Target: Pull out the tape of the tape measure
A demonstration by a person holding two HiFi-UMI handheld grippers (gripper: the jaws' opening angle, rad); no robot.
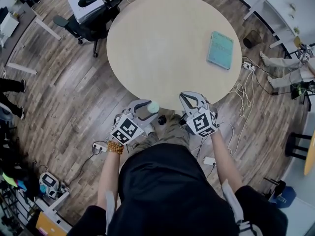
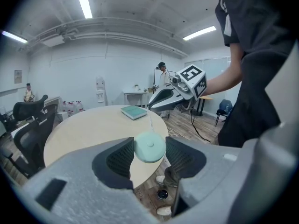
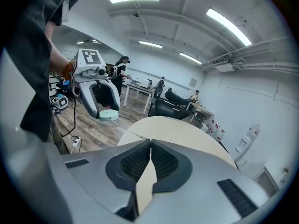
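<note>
A round mint-green tape measure [image 1: 153, 106] [image 2: 149, 147] is clamped between the jaws of my left gripper [image 1: 148, 107] [image 2: 149, 149], just off the near edge of the round beige table [image 1: 167, 43]. In the left gripper view a thin pale tape [image 2: 150, 121] runs up from the case to the closed tips of my right gripper [image 2: 150, 108]. The right gripper [image 1: 182, 97] [image 3: 150, 146] is shut, its pads pressed together over the table's near edge. The right gripper view shows the left gripper [image 3: 108, 112] holding the tape measure [image 3: 110, 115] over the wooden floor.
A teal book [image 1: 220, 49] [image 2: 134, 112] lies on the table's right side. Black office chairs [image 1: 93, 14] stand beyond the far left of the table. Cables and a power strip [image 1: 244, 82] trail on the floor to the right. My shoes [image 1: 161, 120] are under the table's edge.
</note>
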